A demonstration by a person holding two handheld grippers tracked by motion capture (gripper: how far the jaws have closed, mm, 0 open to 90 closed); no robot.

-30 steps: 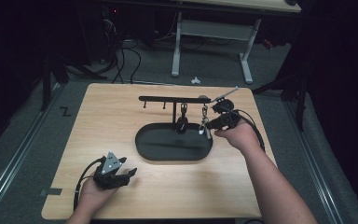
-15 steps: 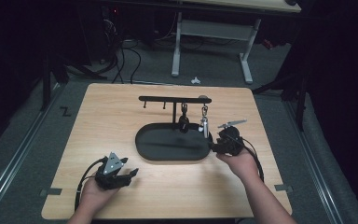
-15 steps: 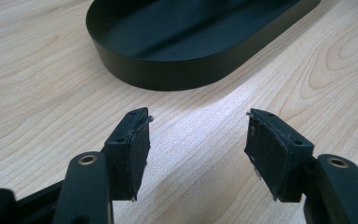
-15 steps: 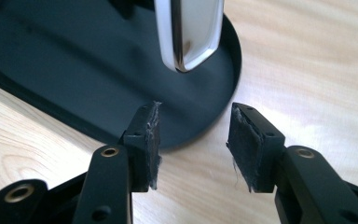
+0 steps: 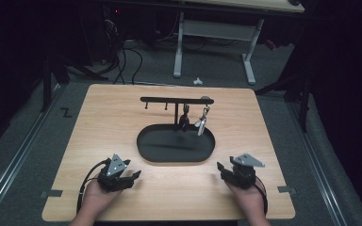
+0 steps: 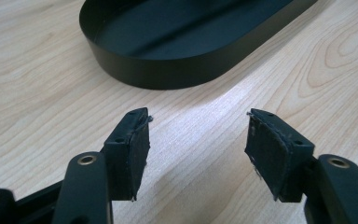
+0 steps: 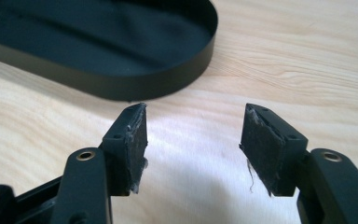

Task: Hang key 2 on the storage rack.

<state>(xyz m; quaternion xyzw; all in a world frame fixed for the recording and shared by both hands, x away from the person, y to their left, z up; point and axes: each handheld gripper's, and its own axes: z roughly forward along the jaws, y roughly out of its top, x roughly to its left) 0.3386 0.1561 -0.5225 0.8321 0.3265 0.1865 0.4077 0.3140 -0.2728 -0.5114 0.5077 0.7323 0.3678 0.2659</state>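
Note:
A black oval tray [image 5: 146,149] lies mid-table, under a black T-shaped hook rack [image 5: 176,100]. From the rack's right half hang a dark keychain [image 5: 184,120] and a silvery keychain [image 5: 201,122]. My left gripper [image 5: 131,178] rests open near the front left edge, nothing between its pads [image 6: 133,149]; its view shows the tray's wall [image 6: 168,74] just ahead. My right gripper [image 5: 222,170] rests open near the front right, below the tray's right end, pads [image 7: 265,144] bare; the tray's rim [image 7: 158,84] lies ahead to the left.
The wooden table [image 5: 103,122] has bare surface left and right of the tray. Two hooks [image 5: 155,105] on the rack's left half hang empty. Beyond the far edge are a desk's white legs [image 5: 250,56] and cables [image 5: 122,56] on the floor.
My right gripper has drawn back from the rack's hanging keychains to the table's front right and now rests there open. The left gripper has stayed put.

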